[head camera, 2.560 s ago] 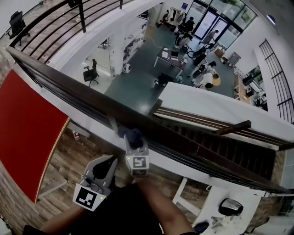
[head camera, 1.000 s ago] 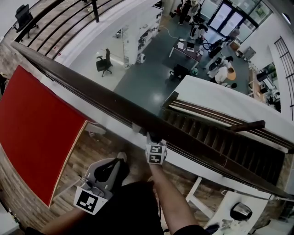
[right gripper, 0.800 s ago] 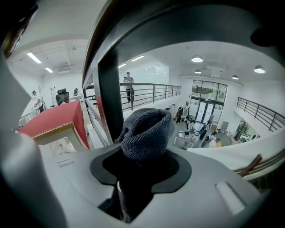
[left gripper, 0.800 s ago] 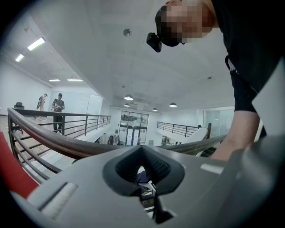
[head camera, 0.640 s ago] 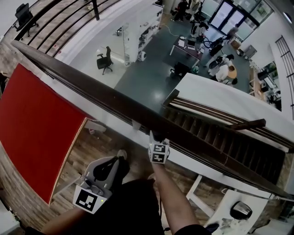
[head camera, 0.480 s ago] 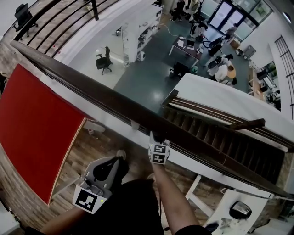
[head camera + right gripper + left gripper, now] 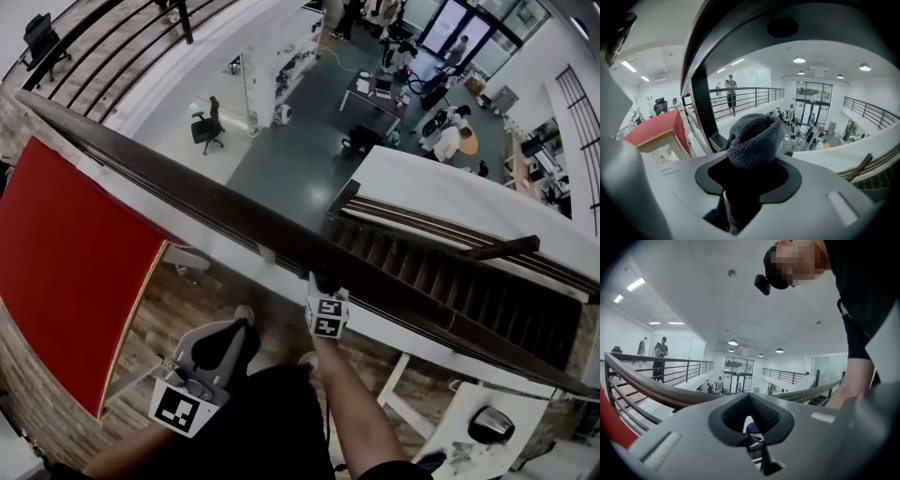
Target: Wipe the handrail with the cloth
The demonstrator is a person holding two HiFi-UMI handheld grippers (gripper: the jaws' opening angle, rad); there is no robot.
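Note:
The dark wooden handrail runs diagonally from upper left to lower right in the head view. My right gripper reaches up to its near edge, shut on a grey-blue knit cloth that bulges out of the jaws. In the right gripper view the cloth sits right below the rail's dark underside. My left gripper hangs low by my body, away from the rail, shut and empty. Seen from the left gripper, the rail curves across just ahead.
Past the rail is a long drop to a lower floor with desks, chairs and people. A stairway descends at right. A red panel lies at left below the railing bars. A black baluster stands left of the cloth.
Since the earliest frame my right gripper slid right along the rail with the cloth. Over the last second it has barely moved. The left gripper stayed put.

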